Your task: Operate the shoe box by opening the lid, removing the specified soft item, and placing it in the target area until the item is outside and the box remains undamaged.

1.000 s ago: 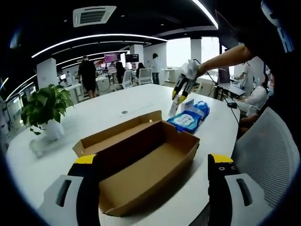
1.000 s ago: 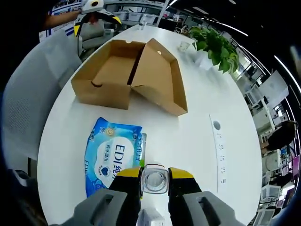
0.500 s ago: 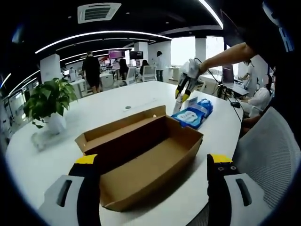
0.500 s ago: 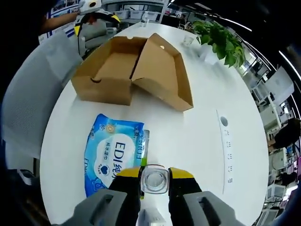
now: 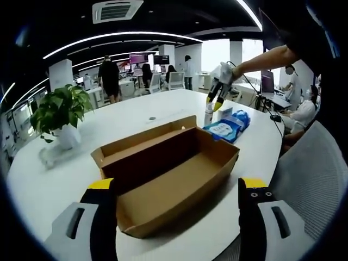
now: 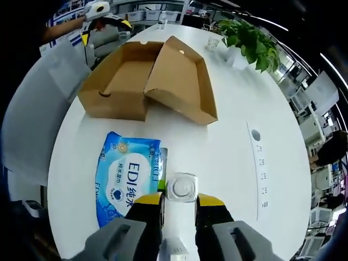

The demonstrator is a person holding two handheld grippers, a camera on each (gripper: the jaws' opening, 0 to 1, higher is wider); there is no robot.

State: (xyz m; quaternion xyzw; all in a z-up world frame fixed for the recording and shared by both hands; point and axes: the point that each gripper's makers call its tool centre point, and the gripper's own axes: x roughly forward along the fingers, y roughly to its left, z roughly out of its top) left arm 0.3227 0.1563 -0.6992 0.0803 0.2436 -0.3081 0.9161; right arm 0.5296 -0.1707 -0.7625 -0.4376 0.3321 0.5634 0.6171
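Shoe box (image 5: 168, 185) open on counter (image 6: 228, 141), wipes pack (image 6: 128, 176) beside. Right gripper (image 6: 179, 204) seemingly loose behind clear bottle (image 6: 181, 187). Left gripper (image 5: 176, 187) spread wide.

The shoe box (image 5: 168, 185) is plain brown cardboard, matt and slightly fibrous at its cut edges. The wipes pack (image 6: 129, 176) is glossy blue printed plastic film, creased and soft-looking. The table (image 6: 228, 136) is smooth white with a faint sheen

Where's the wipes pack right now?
In the right gripper view, the blue wipes pack lies flat on the white table, between the open shoe box and the right tongs.
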